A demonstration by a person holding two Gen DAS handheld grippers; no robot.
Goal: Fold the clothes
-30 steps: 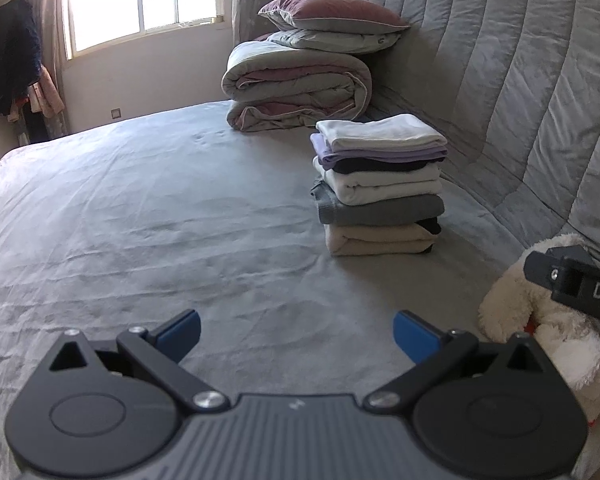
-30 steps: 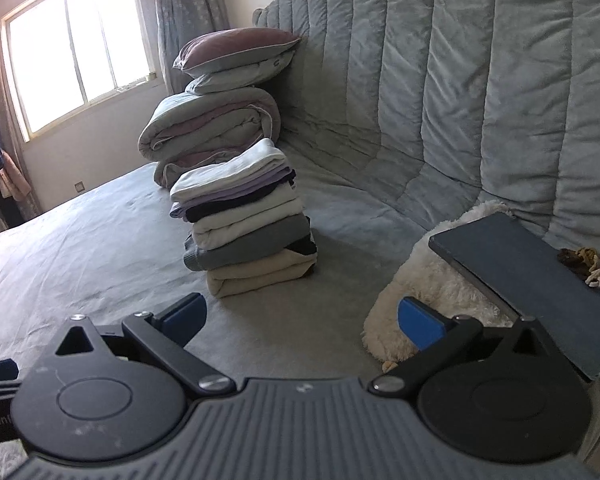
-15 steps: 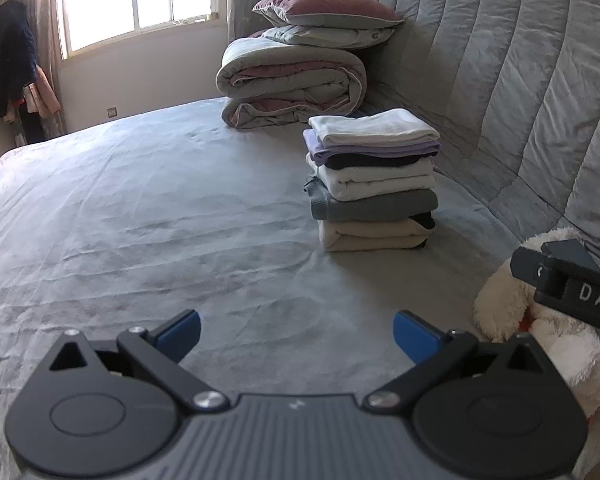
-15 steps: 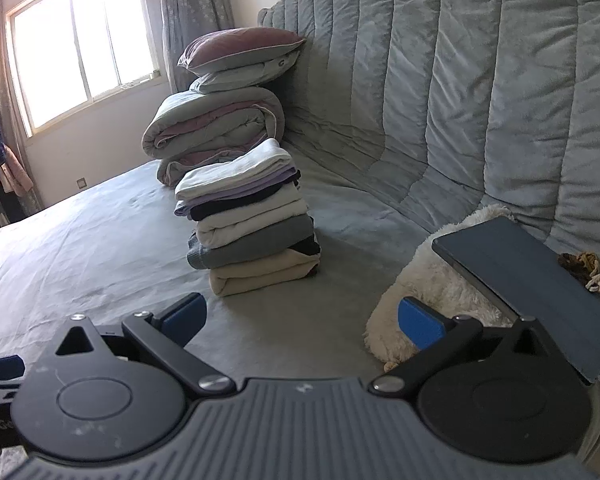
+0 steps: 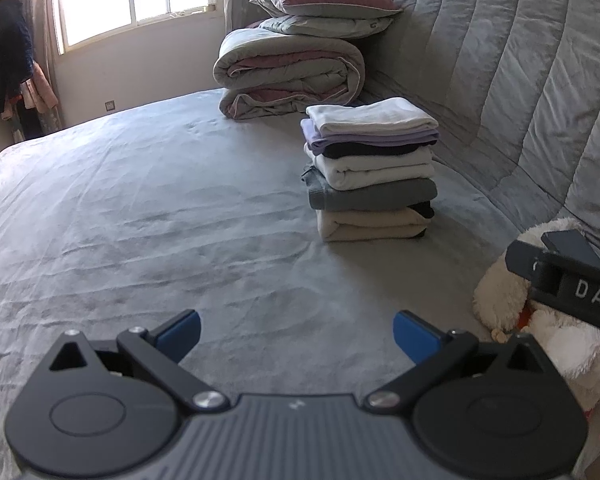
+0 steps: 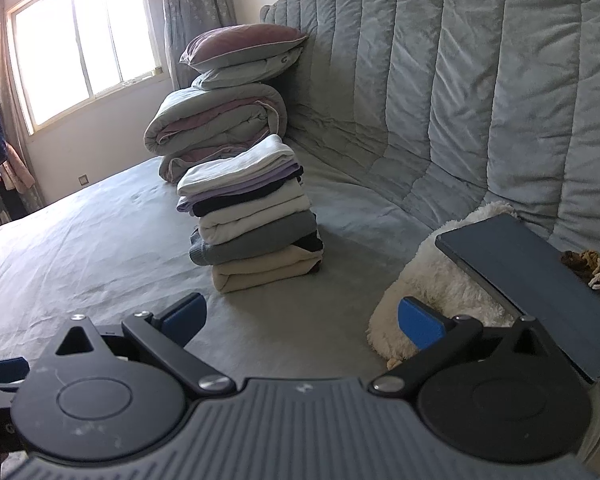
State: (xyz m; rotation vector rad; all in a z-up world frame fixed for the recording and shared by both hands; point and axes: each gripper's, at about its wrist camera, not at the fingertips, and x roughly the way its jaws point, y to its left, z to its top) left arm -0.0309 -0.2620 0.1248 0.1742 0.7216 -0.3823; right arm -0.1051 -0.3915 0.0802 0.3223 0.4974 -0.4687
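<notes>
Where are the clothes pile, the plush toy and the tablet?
clothes pile (image 5: 370, 168), left wrist view, on the white middle layer.
plush toy (image 6: 432, 284), right wrist view, on its fluffy white body.
tablet (image 6: 536, 276), right wrist view, on its dark cover.

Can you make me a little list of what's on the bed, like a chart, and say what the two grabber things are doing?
surface: grey bed
folded clothes: one stack, white piece on top, beige at the bottom
behind the stack: rolled quilt with two pillows on it
fluffy toy: white plush, to the right of the stack
on the toy: dark flat tablet case
left gripper: open, holding nothing
right gripper: open, holding nothing
clothes left to fold: none in view
</notes>
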